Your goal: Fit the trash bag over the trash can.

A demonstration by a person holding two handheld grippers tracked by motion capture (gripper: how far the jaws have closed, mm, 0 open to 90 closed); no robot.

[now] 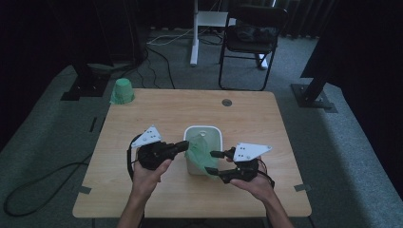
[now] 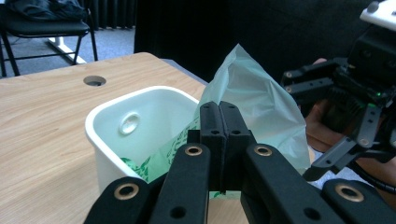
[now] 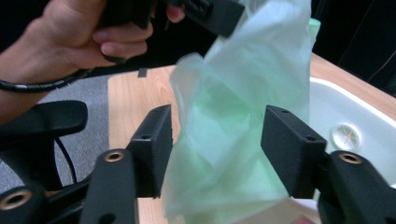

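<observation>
The left gripper (image 2: 219, 116) pinches the green bag (image 2: 261, 102) with fingers pressed together; the right gripper (image 3: 217, 140) has fingers spread around it. The bag seems only partly inside the white bin (image 1: 216, 135), its rim not yet lined

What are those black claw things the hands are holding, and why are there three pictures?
A person sits at a wooden table and holds a squeeze tool, called a gripper, in each hand. The top picture comes from a camera above the table. There the left gripper and the right gripper meet over a small white bin.

The other two pictures come from little cameras riding on the grippers, looking along their black jaws. The left gripper has its jaws pressed together, pinching a thin green bag that hangs into the bin. The right gripper is open, with the bag between its jaws, not squeezed.

A green roll stands at the table's far left corner.
</observation>
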